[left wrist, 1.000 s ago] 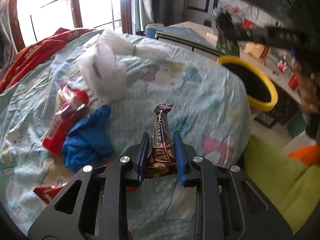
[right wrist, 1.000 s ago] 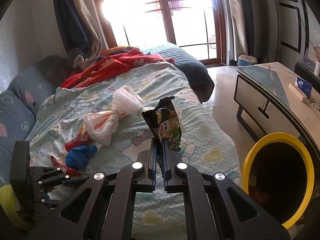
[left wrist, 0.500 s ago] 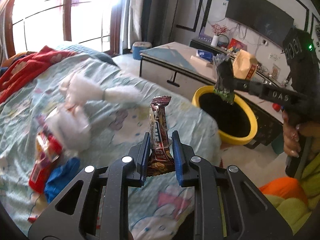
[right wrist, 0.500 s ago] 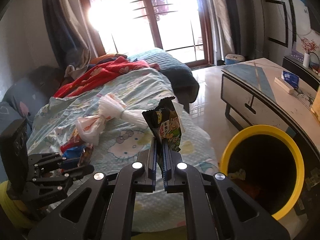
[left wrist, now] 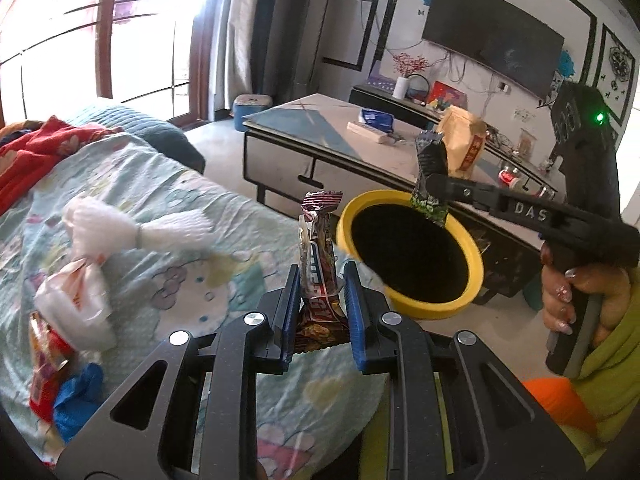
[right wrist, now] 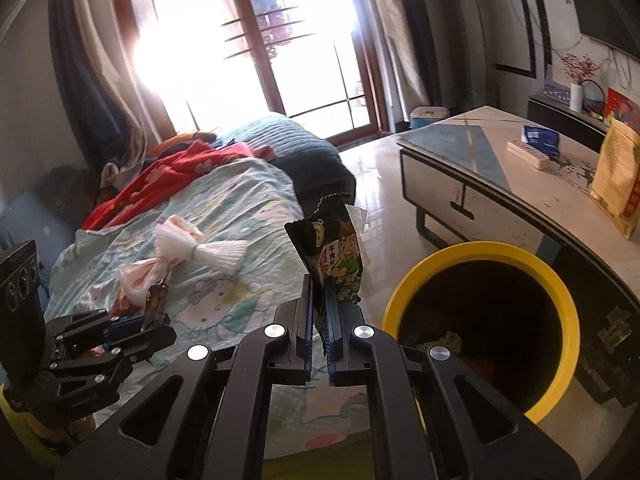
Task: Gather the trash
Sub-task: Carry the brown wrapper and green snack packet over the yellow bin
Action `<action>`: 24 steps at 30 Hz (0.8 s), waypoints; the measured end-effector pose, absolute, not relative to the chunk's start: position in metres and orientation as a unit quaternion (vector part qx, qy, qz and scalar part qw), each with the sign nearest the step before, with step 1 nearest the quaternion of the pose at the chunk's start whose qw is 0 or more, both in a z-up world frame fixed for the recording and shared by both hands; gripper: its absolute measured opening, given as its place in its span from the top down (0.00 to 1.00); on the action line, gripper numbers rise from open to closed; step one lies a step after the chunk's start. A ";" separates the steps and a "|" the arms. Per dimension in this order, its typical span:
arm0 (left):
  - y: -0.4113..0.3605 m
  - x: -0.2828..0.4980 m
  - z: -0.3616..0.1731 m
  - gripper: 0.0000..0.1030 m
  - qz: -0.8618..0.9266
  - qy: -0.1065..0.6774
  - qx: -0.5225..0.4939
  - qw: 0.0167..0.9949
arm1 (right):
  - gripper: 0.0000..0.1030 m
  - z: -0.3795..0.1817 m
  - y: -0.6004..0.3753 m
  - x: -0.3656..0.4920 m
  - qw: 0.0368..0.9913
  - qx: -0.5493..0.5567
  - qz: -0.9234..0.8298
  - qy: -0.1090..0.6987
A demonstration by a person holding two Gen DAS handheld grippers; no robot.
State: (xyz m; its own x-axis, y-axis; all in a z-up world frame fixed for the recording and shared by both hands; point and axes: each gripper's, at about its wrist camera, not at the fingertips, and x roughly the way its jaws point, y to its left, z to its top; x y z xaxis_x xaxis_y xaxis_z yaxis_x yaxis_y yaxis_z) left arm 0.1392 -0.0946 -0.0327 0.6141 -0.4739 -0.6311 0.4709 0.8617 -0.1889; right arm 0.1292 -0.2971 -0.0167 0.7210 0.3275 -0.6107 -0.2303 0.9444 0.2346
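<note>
Swung from the bed toward the yellow bin (right wrist: 472, 254), my right gripper (right wrist: 319, 312) clamps a green snack packet (right wrist: 336, 256) and my left gripper (left wrist: 322, 296) a brown candy wrapper (left wrist: 318, 256), both near release.

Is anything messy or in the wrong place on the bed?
Yes. Trash lies on the bed: a knotted white plastic bag, a red wrapper and a crumpled blue item near its edge. It belongs in the yellow bin.
</note>
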 end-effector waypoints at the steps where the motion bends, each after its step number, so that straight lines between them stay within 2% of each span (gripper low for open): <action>1: -0.098 0.140 -0.031 0.85 -0.265 0.350 -0.002 0.899 | 0.95 -0.017 -0.301 0.129 0.926 0.075 0.147 0.341; 24: -0.168 0.162 -0.028 0.85 -0.325 0.347 -0.011 0.880 | 0.95 -0.026 -0.381 0.141 0.929 0.123 0.055 0.344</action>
